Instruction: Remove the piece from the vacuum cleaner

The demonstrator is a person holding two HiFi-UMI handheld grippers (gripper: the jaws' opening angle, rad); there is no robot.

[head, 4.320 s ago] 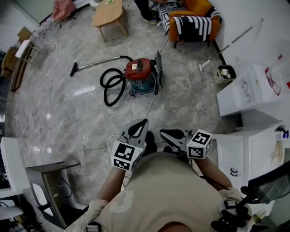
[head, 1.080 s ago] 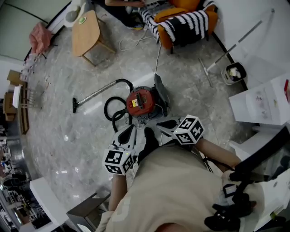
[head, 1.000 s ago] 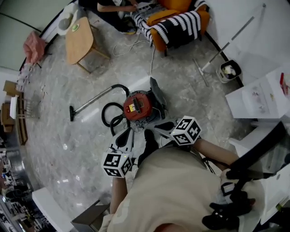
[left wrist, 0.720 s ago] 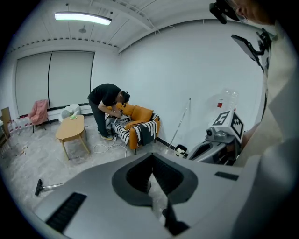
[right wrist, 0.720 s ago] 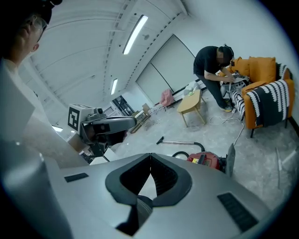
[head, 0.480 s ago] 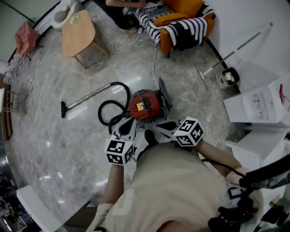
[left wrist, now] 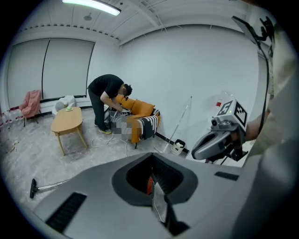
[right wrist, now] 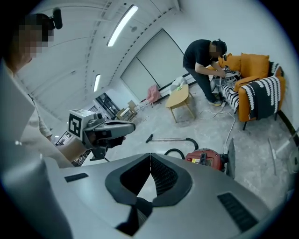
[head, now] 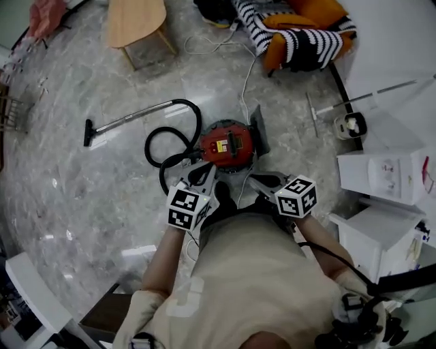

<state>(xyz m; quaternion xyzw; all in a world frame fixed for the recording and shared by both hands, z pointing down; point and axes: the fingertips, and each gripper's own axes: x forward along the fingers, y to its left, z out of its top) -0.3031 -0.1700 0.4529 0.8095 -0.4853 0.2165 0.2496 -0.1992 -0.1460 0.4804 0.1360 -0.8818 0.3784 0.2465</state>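
Nothing is off yet, we judge. Nearest us, our left gripper (head: 206, 170) and right gripper (head: 255, 179) — two in all — have their jaws pressed together on nothing, just short of the one red vacuum cleaner (head: 227, 143) on the floor at 12 o'clock. Its one black hose (head: 163, 146) loops away at 10 o'clock to one wand (head: 126, 120), seemingly attached. One dark panel (head: 258, 128) stands at its 3 o'clock side — which piece is meant we cannot tell. Farther off are one table (head: 136, 17) at 11 and one armchair (head: 300, 37) at 1.
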